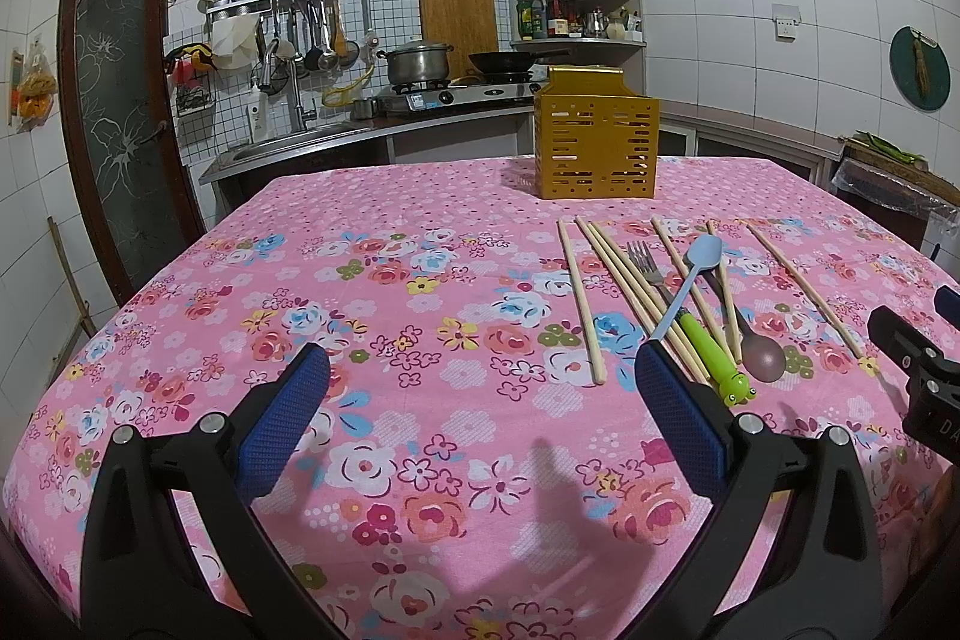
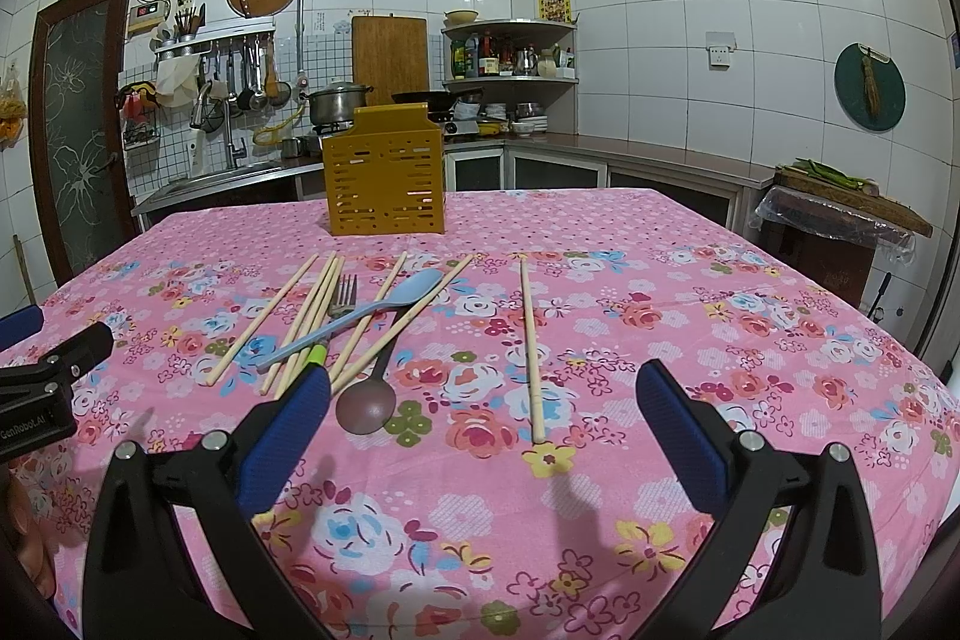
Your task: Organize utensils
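Observation:
A yellow slotted utensil holder [image 1: 594,142] [image 2: 384,175] stands upright at the far side of the pink floral table [image 1: 360,280] [image 2: 690,310]. In front of it lie several wooden chopsticks [image 1: 579,301] [image 2: 531,352], a light blue spoon [image 1: 690,280] [image 2: 366,319], a fork [image 1: 643,262] [image 2: 343,297] with a green frog handle [image 1: 717,352], and a dark brown spoon [image 1: 761,355] [image 2: 366,403]. My left gripper [image 1: 483,367] hovers open to the left of the pile. My right gripper [image 2: 483,388] is open, with one lone chopstick lying between its fingers' span.
A kitchen counter with a sink [image 1: 288,142], a stove with a pot [image 1: 417,61] and a wok, and a corner shelf [image 2: 510,52] runs behind the table. A dark door [image 1: 120,112] is at the left. A wooden block on a stand [image 2: 852,202] is at the right.

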`<action>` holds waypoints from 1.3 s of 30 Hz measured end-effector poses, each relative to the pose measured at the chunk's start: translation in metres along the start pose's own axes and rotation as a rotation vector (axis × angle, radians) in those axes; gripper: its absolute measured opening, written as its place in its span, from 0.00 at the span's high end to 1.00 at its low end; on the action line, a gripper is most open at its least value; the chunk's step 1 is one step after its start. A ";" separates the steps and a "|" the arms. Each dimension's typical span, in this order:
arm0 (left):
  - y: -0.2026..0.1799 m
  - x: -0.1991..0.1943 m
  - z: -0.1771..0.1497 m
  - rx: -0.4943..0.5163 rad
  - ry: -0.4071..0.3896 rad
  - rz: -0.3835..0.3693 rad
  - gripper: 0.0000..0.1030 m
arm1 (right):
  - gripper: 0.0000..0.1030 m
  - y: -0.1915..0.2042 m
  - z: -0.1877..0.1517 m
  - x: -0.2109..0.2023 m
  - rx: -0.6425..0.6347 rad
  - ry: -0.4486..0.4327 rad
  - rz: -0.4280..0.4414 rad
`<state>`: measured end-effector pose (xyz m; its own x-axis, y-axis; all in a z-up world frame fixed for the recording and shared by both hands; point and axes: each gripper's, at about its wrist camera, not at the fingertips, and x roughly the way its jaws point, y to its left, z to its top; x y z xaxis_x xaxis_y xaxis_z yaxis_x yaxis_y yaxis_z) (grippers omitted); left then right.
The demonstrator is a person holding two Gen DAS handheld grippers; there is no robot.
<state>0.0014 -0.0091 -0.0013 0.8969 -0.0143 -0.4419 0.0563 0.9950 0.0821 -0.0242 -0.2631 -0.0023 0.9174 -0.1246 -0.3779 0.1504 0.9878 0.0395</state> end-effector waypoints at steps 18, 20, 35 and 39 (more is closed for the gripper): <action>0.001 0.000 0.000 0.000 0.000 -0.001 0.05 | 0.04 -0.001 0.000 0.000 0.002 -0.001 0.001; 0.000 0.000 0.000 -0.001 0.001 -0.003 0.05 | 0.04 -0.001 0.000 0.000 0.002 -0.001 0.001; 0.012 0.014 0.056 -0.013 0.058 -0.007 0.05 | 0.04 -0.021 0.063 0.028 0.022 0.080 0.013; 0.011 0.040 0.072 -0.029 0.130 -0.037 0.05 | 0.04 -0.014 0.080 0.046 -0.035 0.113 -0.031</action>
<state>0.0697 -0.0062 0.0465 0.8300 -0.0400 -0.5563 0.0741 0.9965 0.0388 0.0451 -0.2903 0.0536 0.8650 -0.1456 -0.4802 0.1633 0.9866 -0.0050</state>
